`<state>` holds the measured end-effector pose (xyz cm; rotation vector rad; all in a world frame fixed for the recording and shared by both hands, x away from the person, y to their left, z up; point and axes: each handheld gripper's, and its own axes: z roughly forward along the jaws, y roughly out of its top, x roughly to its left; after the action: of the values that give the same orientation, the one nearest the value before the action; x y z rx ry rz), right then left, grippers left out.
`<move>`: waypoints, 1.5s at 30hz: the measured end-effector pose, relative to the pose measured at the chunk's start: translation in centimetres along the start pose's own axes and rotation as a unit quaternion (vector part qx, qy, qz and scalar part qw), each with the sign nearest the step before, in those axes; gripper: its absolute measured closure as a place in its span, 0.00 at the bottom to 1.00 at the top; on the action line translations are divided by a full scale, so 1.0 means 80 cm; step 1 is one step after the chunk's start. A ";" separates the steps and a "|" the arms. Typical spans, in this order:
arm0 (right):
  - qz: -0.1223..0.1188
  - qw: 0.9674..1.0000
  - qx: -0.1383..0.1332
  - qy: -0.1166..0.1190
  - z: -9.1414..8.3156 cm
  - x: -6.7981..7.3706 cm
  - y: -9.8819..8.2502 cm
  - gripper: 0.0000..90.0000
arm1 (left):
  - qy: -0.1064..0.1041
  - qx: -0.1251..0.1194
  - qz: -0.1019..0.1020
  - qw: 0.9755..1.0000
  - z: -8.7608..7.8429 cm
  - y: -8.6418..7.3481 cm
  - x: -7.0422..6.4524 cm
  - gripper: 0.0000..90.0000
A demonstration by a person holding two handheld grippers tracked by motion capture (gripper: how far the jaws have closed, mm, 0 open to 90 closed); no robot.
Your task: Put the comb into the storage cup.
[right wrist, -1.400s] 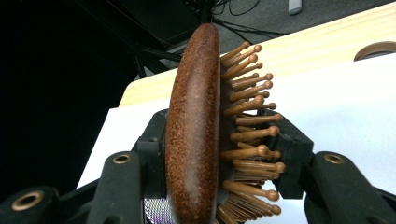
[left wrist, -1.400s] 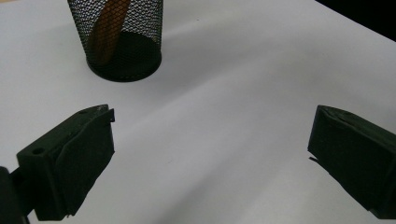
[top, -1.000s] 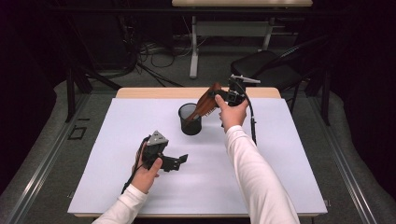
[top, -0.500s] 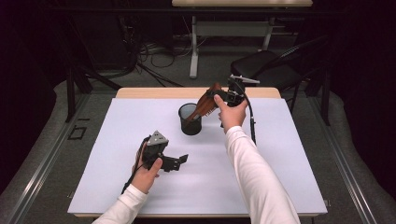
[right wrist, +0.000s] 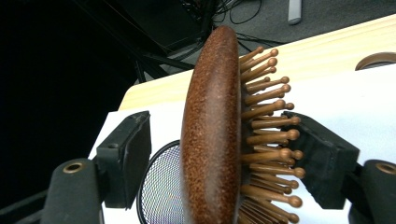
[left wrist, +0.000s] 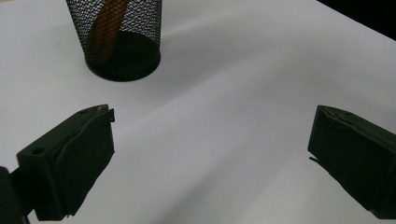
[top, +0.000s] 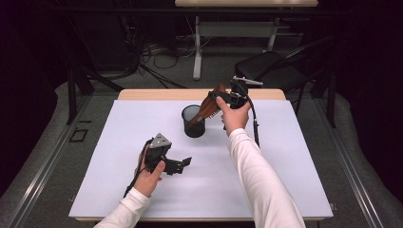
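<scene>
A brown wooden hairbrush (top: 209, 106) leans with its handle down inside a black mesh cup (top: 194, 121) at the back middle of the white table. My right gripper (top: 217, 100) sits around the brush head (right wrist: 210, 140). Its jaws have just been opening: the left pad stands clear of the smooth back, and the right pad is at the bristle tips, so nothing is squeezed. My left gripper (top: 183, 164) rests low on the table in front of the cup, open and empty (left wrist: 210, 116). In the left gripper view the cup (left wrist: 116, 42) shows the brush handle (left wrist: 105, 28) through its mesh.
The white sheet (top: 285, 156) covers the table, with a strip of bare wood (top: 157, 94) along the far edge. A dark chair (top: 271, 69) and a desk frame stand behind the table, with cables on the floor.
</scene>
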<state>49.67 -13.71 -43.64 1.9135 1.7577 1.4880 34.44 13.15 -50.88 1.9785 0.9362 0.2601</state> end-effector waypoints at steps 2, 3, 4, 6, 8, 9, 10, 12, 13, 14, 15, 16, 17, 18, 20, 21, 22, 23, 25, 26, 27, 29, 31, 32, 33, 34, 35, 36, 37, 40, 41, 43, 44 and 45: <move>0.002 1.000 0.001 0.000 0.000 0.000 0.000 0.28 | 0.000 0.000 0.000 1.000 0.000 0.000 0.000 0.00; 0.001 1.000 -0.001 0.000 0.000 0.000 0.000 0.28 | 0.000 0.000 0.000 1.000 0.000 0.000 0.000 0.00; 0.000 1.000 0.000 0.000 0.000 0.000 0.000 0.28 | 0.000 0.000 0.000 1.000 0.000 0.000 0.000 0.00; -0.001 1.000 0.000 -0.002 0.000 -0.001 0.000 0.27 | 0.000 0.000 0.000 1.000 0.000 0.000 0.000 0.00; -0.004 1.000 0.000 -0.004 0.000 -0.001 0.000 0.27 | 0.000 0.000 0.000 1.000 0.000 0.000 0.000 0.00; -0.005 1.000 0.000 -0.003 0.000 -0.001 0.000 0.27 | 0.000 0.000 0.000 1.000 0.000 0.000 0.000 0.00; -0.005 1.000 0.001 -0.004 0.000 -0.001 0.000 0.27 | 0.000 0.000 0.000 1.000 0.000 0.000 0.000 0.00; -0.006 1.000 0.002 -0.007 0.000 0.000 0.000 0.26 | 0.000 0.001 0.000 1.000 0.000 0.000 0.000 0.00; -0.007 1.000 0.001 -0.008 0.000 0.000 0.000 0.25 | 0.000 0.001 0.000 1.000 0.000 0.000 0.000 0.00; -0.008 1.000 0.000 -0.008 0.000 0.000 0.000 0.24 | 0.000 0.001 0.000 1.000 0.000 0.000 0.000 0.00; -0.009 1.000 -0.001 -0.009 0.000 0.000 0.000 0.24 | 0.000 0.001 0.000 1.000 0.000 0.000 0.000 0.00; -0.009 1.000 -0.002 -0.009 -0.001 0.000 0.000 0.24 | 0.000 0.001 0.000 1.000 0.000 0.000 0.000 0.00; -0.009 1.000 -0.003 -0.010 -0.001 0.000 0.000 0.23 | -0.001 0.001 0.000 1.000 0.000 0.000 0.000 0.00; -0.008 1.000 -0.002 -0.012 -0.002 0.000 0.000 0.23 | -0.001 0.001 0.000 1.000 0.000 0.000 0.000 0.00; -0.010 1.000 -0.004 -0.013 -0.002 0.000 0.001 0.23 | -0.001 0.001 0.001 1.000 0.000 0.000 0.000 0.00; -0.010 1.000 -0.004 -0.014 -0.003 -0.001 0.001 0.22 | -0.001 0.001 0.001 1.000 0.000 0.000 0.000 0.00; -0.010 1.000 -0.005 -0.014 -0.003 -0.001 0.001 0.22 | -0.001 0.001 0.001 1.000 0.000 0.000 -0.001 0.00; -0.010 1.000 -0.006 -0.014 -0.004 -0.001 0.002 0.22 | -0.001 0.000 0.001 1.000 0.001 0.000 -0.001 0.00; -0.009 1.000 -0.006 -0.016 -0.005 -0.001 0.002 0.21 | 0.000 0.000 0.001 1.000 0.001 0.000 -0.001 0.00; -0.012 1.000 -0.008 -0.015 -0.005 -0.002 0.002 0.21 | -0.001 0.001 0.001 1.000 0.000 0.000 -0.001 0.00; -0.014 1.000 -0.010 -0.015 -0.006 -0.001 0.002 0.20 | -0.001 0.001 0.001 1.000 0.000 0.000 -0.001 0.00; -0.015 1.000 -0.011 -0.016 -0.007 -0.001 0.003 0.19 | -0.001 0.000 0.001 1.000 0.001 0.000 -0.001 0.00; -0.014 1.000 -0.011 -0.015 -0.008 -0.001 0.003 0.18 | 0.000 0.001 0.002 1.000 0.001 0.000 -0.001 0.00; -0.015 1.000 -0.011 -0.017 -0.009 -0.001 0.004 0.17 | 0.000 0.001 0.003 1.000 0.001 0.000 -0.001 0.00; -0.017 1.000 -0.013 -0.017 -0.009 -0.002 0.004 0.16 | 0.000 0.001 0.003 1.000 0.001 0.000 -0.001 0.00; -0.015 1.000 -0.012 -0.017 -0.010 -0.002 0.005 0.16 | 0.000 0.001 0.003 1.000 0.001 0.000 -0.001 0.00; -0.014 1.000 -0.015 -0.017 -0.011 -0.002 0.005 0.16 | 0.001 0.001 0.003 1.000 0.001 0.000 -0.001 0.00; -0.017 1.000 -0.016 -0.015 -0.011 -0.002 0.006 0.16 | 0.001 0.001 0.003 1.000 0.001 0.000 -0.001 0.00; -0.016 1.000 -0.018 -0.015 -0.012 -0.002 0.006 0.16 | 0.000 0.001 0.003 1.000 0.001 0.000 -0.001 0.00; -0.016 1.000 -0.021 -0.014 -0.015 -0.003 0.007 0.15 | -0.001 0.002 0.003 1.000 0.000 0.000 -0.001 0.00; -0.016 1.000 -0.021 -0.015 -0.016 -0.002 0.008 0.15 | -0.001 0.002 0.002 1.000 0.000 0.000 -0.001 0.00; -0.018 1.000 -0.020 -0.015 -0.018 -0.003 0.009 0.12 | -0.001 0.002 0.002 1.000 0.000 0.000 -0.001 0.00; -0.018 1.000 -0.019 -0.015 -0.018 -0.003 0.009 0.11 | 0.000 0.001 0.002 1.000 0.000 0.000 -0.001 0.00; -0.019 1.000 -0.017 -0.015 -0.019 -0.004 0.009 0.10 | 0.000 0.000 0.002 1.000 0.000 0.000 -0.001 0.00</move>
<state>49.14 -14.93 -42.54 1.8651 1.7358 1.4590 34.42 13.08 -50.89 1.9802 0.9328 0.2613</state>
